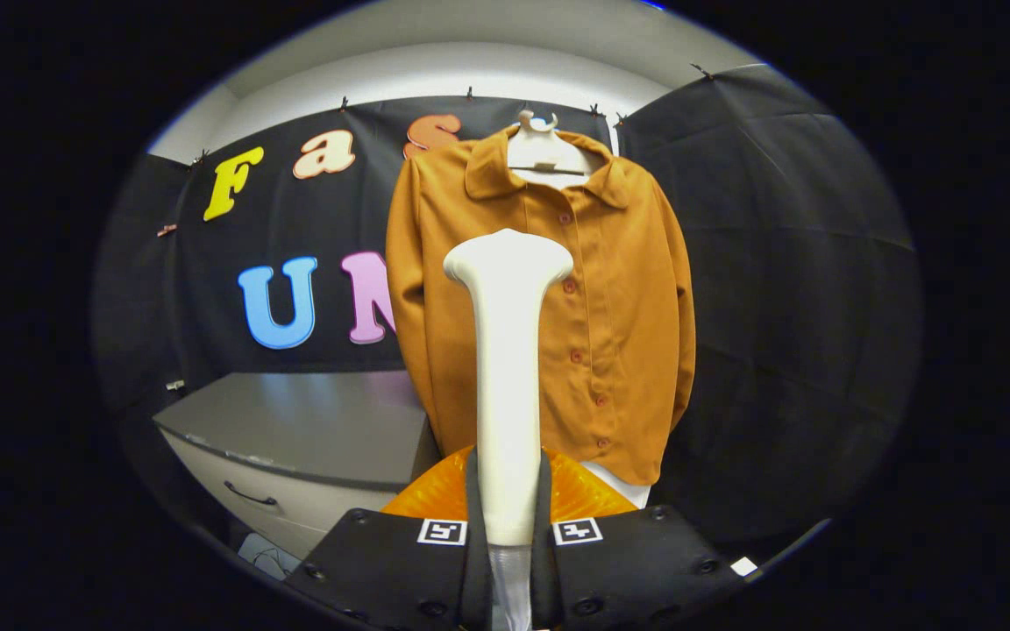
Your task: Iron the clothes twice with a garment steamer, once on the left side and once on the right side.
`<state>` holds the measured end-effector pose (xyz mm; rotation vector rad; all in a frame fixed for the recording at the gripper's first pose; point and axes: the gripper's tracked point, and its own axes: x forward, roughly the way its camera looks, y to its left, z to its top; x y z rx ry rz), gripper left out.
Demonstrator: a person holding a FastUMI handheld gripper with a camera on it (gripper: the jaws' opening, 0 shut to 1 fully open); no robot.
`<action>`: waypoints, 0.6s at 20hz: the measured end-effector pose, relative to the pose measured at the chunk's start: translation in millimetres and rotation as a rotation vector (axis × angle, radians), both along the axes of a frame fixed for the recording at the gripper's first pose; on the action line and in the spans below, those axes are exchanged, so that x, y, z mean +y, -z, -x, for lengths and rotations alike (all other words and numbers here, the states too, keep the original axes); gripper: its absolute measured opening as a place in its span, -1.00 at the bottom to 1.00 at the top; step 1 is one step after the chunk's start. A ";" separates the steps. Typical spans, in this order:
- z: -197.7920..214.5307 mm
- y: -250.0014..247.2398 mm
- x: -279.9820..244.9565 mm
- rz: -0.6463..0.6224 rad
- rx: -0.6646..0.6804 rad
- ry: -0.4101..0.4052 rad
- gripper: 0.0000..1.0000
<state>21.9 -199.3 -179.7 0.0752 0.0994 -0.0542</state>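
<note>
**Steamer held upright before shirt, no pass judged done**

Steamer [506, 368] is clamped between the gripper [509, 543] fingers; both press on its handle, one on each side. Its head stands upright, pointing up, in front of the shirt [619, 307]. Whether the head touches the cloth cannot be told from this view; it appears to stand off.

Shirt hangs on a hanger [544, 149] against the booth wall, front facing the gripper, buttoned. A cabinet [295, 438] with one drawer handle stands beside it, below and to the side of the hem.

Judgement: task at the approach stage. Head lines up nearer the shirt's placket than either half.

Risks:
- Handle is smooth and tapered; a tilt during the stroke could let it slip or twist in the grip.
- Shirt hangs free; pressing too hard would swing it on the hanger, so the head loses contact.
- Starting on the buttons could snag the head.
- Stroking the middle would leave both sides poorly covered.

Count: one steamer, one shirt, one hanger, one cabinet; five buttons clearly visible, possibly more.
</note>
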 end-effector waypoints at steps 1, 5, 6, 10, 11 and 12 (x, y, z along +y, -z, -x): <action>0.9 -20.2 -3.2 -0.002 -0.033 0.002 -0.58; -1.3 -81.4 -24.2 0.003 -0.131 0.029 -0.59; -1.4 -92.3 -28.9 0.003 -0.150 0.037 -0.59; -5.6 -115.3 -58.6 0.028 -0.193 0.093 -0.59; -8.8 -115.6 -67.6 0.028 -0.192 0.109 -0.59; -12.7 -112.9 -76.9 0.025 -0.190 0.123 -0.59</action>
